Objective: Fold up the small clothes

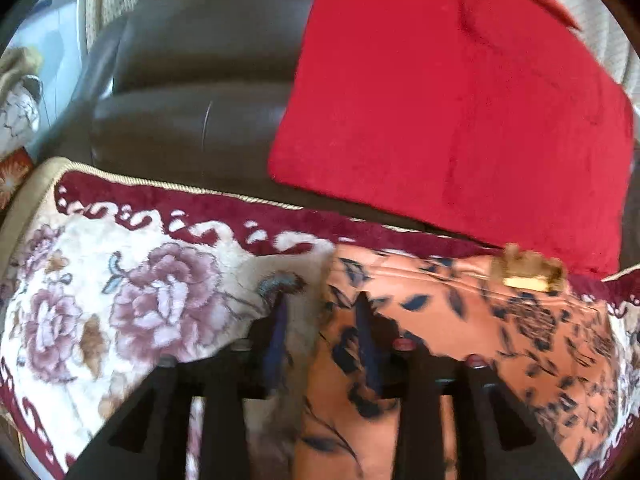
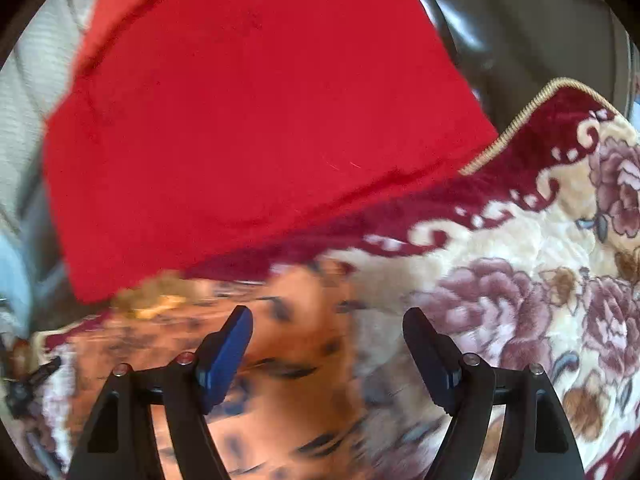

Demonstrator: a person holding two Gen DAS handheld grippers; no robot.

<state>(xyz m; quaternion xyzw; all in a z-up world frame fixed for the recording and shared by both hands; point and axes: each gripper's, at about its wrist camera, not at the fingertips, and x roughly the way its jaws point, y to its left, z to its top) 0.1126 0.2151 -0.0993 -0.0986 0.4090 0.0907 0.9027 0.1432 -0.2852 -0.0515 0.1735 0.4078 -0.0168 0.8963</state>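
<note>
An orange garment with dark leaf print (image 1: 472,320) lies on a cream floral blanket (image 1: 120,300). It carries a gold tag (image 1: 528,272) near its far edge. My left gripper (image 1: 322,312) sits at the garment's left edge, its fingers a narrow gap apart, and the edge lies between them and drapes over the right finger. In the right wrist view the garment (image 2: 288,344) is blurred. My right gripper (image 2: 328,328) is wide open just above it, and its right finger is over the blanket (image 2: 520,280).
A red cushion (image 1: 452,112) leans behind the garment, also seen in the right wrist view (image 2: 248,112). A dark leather seat (image 1: 192,80) lies beyond the blanket's maroon border (image 1: 224,208).
</note>
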